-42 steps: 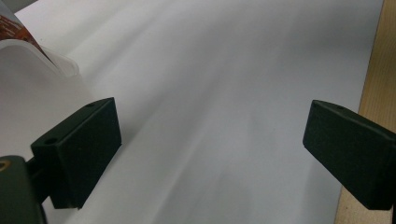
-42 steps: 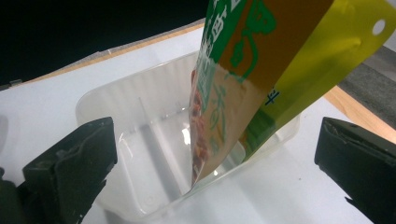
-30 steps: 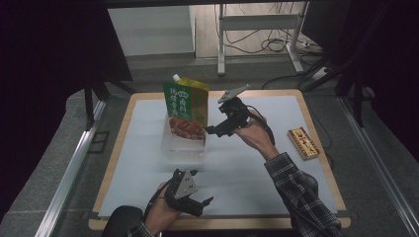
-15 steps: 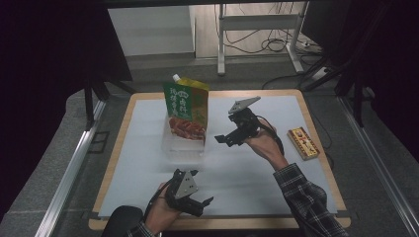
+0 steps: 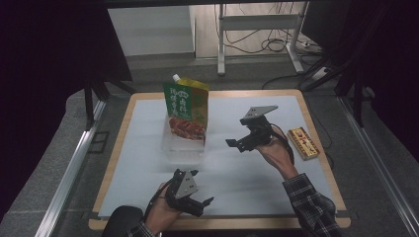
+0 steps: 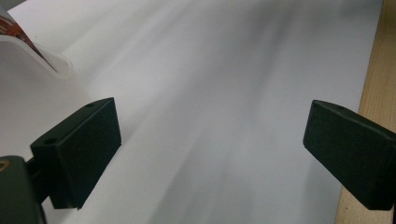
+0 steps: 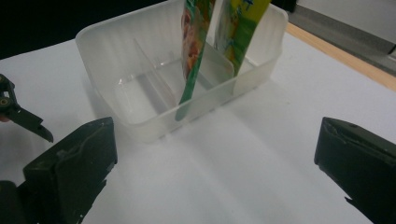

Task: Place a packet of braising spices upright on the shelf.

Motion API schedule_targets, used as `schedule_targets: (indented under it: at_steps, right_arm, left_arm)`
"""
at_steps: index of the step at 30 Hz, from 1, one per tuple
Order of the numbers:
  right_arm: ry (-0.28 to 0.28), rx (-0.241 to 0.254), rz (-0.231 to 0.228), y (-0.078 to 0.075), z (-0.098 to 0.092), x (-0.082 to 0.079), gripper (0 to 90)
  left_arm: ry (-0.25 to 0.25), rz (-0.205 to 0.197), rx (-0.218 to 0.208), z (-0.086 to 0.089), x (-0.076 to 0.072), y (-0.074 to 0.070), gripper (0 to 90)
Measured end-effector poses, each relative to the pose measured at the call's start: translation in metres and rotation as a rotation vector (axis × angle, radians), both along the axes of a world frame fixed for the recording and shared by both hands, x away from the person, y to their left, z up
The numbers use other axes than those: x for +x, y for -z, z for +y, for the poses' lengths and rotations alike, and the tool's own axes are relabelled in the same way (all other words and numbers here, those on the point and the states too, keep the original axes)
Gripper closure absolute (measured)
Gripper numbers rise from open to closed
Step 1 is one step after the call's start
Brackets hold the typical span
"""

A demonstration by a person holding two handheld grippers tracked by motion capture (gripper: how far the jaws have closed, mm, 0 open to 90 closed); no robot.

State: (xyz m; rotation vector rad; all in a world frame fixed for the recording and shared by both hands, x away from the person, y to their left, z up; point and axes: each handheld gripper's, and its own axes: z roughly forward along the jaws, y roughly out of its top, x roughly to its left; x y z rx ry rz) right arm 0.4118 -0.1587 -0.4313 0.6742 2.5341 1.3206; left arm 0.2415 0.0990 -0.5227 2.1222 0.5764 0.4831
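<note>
From above, my right gripper [image 5: 240, 143] hangs over the middle of the table [image 5: 316, 197], just right of the tub [image 5: 183, 146], its jaws spread wide with nothing between them. My left gripper [image 5: 200, 201] rests low near the front edge, jaws likewise wide and empty.

The high view gives the pouch [image 5: 187, 109] face-on: green with a yellow top, a white spout at its upper left corner, a picture of reddish food low down and large pale characters that I cannot read. It stands upright in the far end of the tub, toward the back edge. A small red and yellow box [image 5: 303, 143] lies near the right edge, its print too small to make out.

My right gripper view adds what the high view hides: the tub [image 7: 140, 60] is clear plastic with dividers inside, and the pouch [image 7: 196, 42] sits edge-on in one slot. My left gripper view looks along the white mat [image 6: 224, 93], with a corner of the tub [image 6: 42, 56] at upper left.
</note>
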Motion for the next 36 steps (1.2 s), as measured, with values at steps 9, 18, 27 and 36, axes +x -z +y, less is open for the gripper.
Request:
schedule_targets:
  at_steps: [9, 18, 27, 36]
  right_arm:
    - [0.048, -0.001, 0.020, 0.007, -0.020, -0.005, 0.0]
    - [0.143, -0.045, 0.020, 0.017, -0.043, -0.005, 0.0]
    - [0.177, -0.087, 0.036, 0.027, -0.056, 0.000, 0.0]
    - [0.222, -0.097, 0.046, 0.036, -0.072, 0.007, 0.0]
  left_arm:
    - [0.001, 0.001, 0.000, 0.000, 0.000, 0.000, 3.9]
    - [0.004, -0.002, 0.003, 0.000, -0.001, -0.001, 3.9]
    - [0.002, 0.000, -0.006, 0.000, -0.001, 0.000, 3.9]
    - [0.003, -0.001, -0.007, 0.000, -0.001, 0.000, 3.9]
